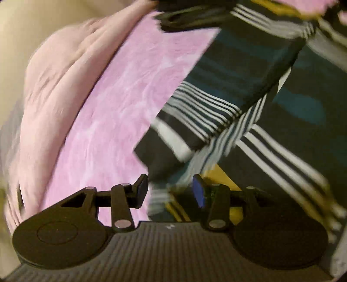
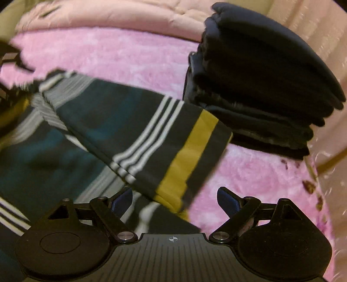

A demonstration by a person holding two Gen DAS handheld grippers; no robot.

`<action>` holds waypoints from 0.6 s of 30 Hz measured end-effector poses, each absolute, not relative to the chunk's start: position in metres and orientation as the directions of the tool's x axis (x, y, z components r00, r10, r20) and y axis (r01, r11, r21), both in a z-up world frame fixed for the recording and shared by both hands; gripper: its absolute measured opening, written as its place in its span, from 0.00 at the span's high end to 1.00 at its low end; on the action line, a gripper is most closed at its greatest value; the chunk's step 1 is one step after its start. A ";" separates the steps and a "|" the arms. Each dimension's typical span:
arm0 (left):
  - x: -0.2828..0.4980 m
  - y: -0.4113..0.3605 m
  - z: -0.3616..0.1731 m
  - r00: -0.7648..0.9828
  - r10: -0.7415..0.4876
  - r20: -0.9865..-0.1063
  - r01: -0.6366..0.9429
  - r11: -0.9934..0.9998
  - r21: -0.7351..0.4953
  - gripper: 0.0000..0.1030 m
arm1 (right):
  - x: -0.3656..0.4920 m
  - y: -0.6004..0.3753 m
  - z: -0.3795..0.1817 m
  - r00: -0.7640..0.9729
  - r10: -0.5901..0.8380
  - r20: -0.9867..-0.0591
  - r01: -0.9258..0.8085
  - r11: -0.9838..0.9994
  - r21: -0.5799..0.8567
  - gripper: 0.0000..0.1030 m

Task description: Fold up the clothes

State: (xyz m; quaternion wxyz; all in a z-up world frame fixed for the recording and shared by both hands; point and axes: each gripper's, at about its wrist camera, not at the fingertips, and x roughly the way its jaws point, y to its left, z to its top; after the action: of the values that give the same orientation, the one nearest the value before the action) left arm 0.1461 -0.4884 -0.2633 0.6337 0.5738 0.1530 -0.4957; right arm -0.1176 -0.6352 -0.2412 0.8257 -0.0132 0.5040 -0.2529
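1 striped garment [image 2: 138,138], 1 stack of dark folded clothes [image 2: 260,86], 1 pink blanket [image 2: 121,56], 2 grippers: left gripper [image 1: 171,191], right gripper [image 2: 174,198].

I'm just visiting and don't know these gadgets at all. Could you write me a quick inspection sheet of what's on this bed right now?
Surface: fuzzy pink blanket, with a paler pink quilted cover behind it.
Job's things: dark striped garment with white, grey, teal and mustard-yellow bands, spread out with one part folded over; images are motion-blurred.
Clutter: stack of folded dark navy clothes on the blanket, beside the striped garment.
Grippers: left gripper open, over the garment's edge; right gripper open, the yellow-banded end between its fingers, not pinched.
Cables: nothing seen.
Surroundings: pale curtain-like fabric at right; otherwise nothing seen.
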 end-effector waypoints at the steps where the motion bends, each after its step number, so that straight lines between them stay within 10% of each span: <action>1: 0.145 -0.494 -0.272 0.471 -0.448 -0.760 0.774 -0.203 0.599 0.61 | -0.117 -0.634 -0.247 0.365 -0.435 -0.823 0.366 0.880 -0.303 0.14; 18: 0.123 -0.487 -0.264 0.493 -0.459 -0.739 0.682 -0.324 0.656 0.91 | -0.145 -0.672 -0.275 0.342 -0.446 -0.827 0.466 0.845 -0.263 0.14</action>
State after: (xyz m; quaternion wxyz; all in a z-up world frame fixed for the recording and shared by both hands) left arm 0.1230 -0.4872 -0.2645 0.5751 0.6448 0.0864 -0.4960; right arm -0.1453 -0.6721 -0.2749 0.8192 0.0101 0.5012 -0.2784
